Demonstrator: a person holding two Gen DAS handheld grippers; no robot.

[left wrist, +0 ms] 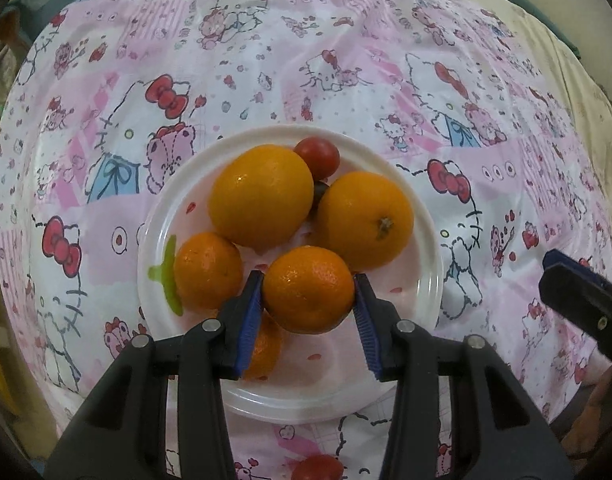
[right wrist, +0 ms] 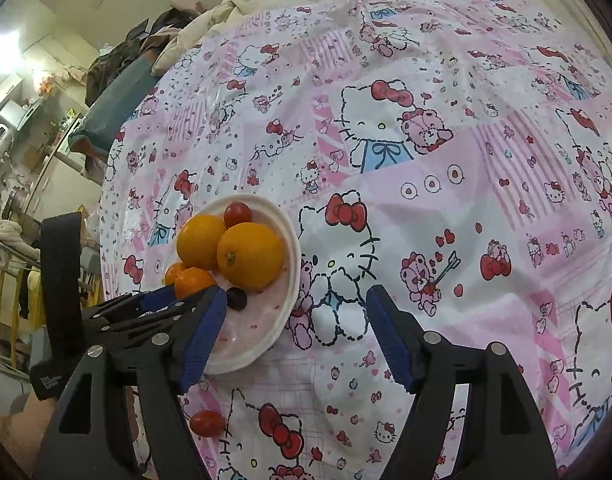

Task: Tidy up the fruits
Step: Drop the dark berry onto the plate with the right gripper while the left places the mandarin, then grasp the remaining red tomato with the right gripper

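A white plate (left wrist: 429, 280) on the pink cartoon cloth holds two large oranges (left wrist: 262, 196) (left wrist: 365, 220), small mandarins (left wrist: 208, 270), a red cherry tomato (left wrist: 317, 158) and a dark fruit. My left gripper (left wrist: 307, 292) is shut on a small mandarin (left wrist: 309, 288) just above the plate. Another mandarin (left wrist: 266, 352) lies under its left finger. My right gripper (right wrist: 296, 312) is open and empty, right of the plate (right wrist: 290, 280). A loose red tomato (right wrist: 207, 423) lies on the cloth in front of the plate, also in the left wrist view (left wrist: 317, 467).
The cloth (right wrist: 445, 160) covers a bed that stretches far back and right. The bed's left edge drops to a cluttered room with furniture and clothes (right wrist: 22, 128). A green leaf shape (left wrist: 169, 276) sits at the plate's left rim.
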